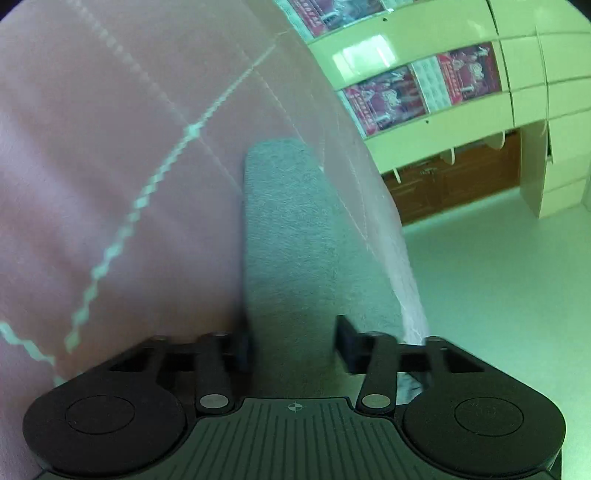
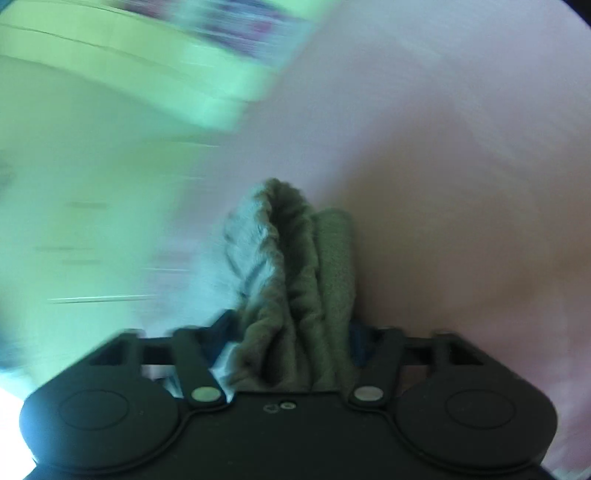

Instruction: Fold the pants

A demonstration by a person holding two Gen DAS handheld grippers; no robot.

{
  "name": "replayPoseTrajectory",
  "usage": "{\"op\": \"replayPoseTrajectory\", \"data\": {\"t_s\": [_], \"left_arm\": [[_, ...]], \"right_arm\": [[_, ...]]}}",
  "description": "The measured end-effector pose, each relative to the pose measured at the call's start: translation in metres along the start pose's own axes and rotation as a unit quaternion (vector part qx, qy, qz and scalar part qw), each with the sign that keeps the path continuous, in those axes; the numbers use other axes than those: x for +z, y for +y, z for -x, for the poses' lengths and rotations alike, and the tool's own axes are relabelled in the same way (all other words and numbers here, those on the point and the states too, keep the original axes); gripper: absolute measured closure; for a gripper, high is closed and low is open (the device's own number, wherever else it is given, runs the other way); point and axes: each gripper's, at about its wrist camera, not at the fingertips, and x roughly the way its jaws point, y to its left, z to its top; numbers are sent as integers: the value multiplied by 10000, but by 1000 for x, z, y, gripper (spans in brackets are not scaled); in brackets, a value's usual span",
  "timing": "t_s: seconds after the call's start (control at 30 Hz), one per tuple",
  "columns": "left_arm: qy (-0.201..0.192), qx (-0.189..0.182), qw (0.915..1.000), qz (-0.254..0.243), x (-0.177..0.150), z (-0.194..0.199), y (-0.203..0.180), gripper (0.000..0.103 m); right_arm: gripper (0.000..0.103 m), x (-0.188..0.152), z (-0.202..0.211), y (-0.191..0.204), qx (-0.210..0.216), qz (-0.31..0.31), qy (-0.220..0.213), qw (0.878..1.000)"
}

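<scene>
The grey pants [image 1: 288,236] run as a flat strip straight ahead from my left gripper [image 1: 293,347], over a pink bed sheet [image 1: 110,166]. The left jaws sit on either side of the strip and hold it. In the right wrist view, a bunched, ruffled part of the grey pants [image 2: 291,280] stands up between the fingers of my right gripper [image 2: 291,332], which is shut on it. The right view is heavily motion-blurred.
The pink sheet has a pale zigzag line pattern [image 1: 147,192]. The bed edge [image 1: 399,258] drops to a pale floor [image 1: 498,277] on the right. Cream cabinets [image 1: 443,22] with red posters [image 1: 424,88] stand beyond.
</scene>
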Motion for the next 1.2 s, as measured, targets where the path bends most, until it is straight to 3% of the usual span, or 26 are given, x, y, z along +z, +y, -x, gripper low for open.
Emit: {"op": "replayPoseTrajectory", "data": {"t_s": [0.17,0.2,0.27,0.33,0.4,0.5,0.53,0.6,0.63,0.7,0.73,0.87,0.97,1.1,1.2], "left_arm": [[-113,-172,9987,-468,-4,6,-4,57],[-157,-142,9989,-412,-4,12,-7,54],[-401,-175,9978,-490,-13,31,-16,21],[-702,74,9948,-739,-18,46,-33,0],[-854,331,9899,-1083,-9,73,-42,0],[-1034,980,9796,-1421,-13,103,-52,0],[-1029,1288,9734,-1593,-18,109,-56,0],[-1021,2039,9517,-2058,-32,119,-66,0],[-1045,2341,9386,-2309,-42,121,-67,0],[-974,3048,9040,-2835,-73,139,-64,0],[-996,3244,8920,-2987,-90,146,-60,0],[-1217,3562,8681,-3235,-140,192,-54,0],[-1408,3681,8631,-3159,-168,227,-59,0],[-1671,3532,8796,-2713,-202,262,-63,0],[-1812,3493,8786,-2707,-227,276,-65,0]], "right_arm": [[31,-2,11,9,-14,120,0,9999],[20,-2,21,13,-57,86,-222,9997],[5,-1,45,14,-274,51,-670,9974],[6,-2,66,20,-425,118,-963,9944],[6,-12,83,36,-413,525,-1111,9916],[6,-35,97,63,-839,1357,-1323,9783],[6,-44,100,69,-1094,1558,-1340,9725],[6,-66,106,74,-1667,1879,-1475,9566],[6,-79,109,72,-2002,2054,-1539,9456],[5,-102,117,64,-2705,2200,-1525,9248],[5,-114,124,59,-2860,2165,-1527,9209],[6,-152,156,37,-2906,2242,-1013,9247],[6,-186,185,41,-2965,2648,-971,9125],[6,-226,209,52,-3017,2920,-1059,9014],[6,-247,229,54,-3201,2862,-1277,8940]]}}
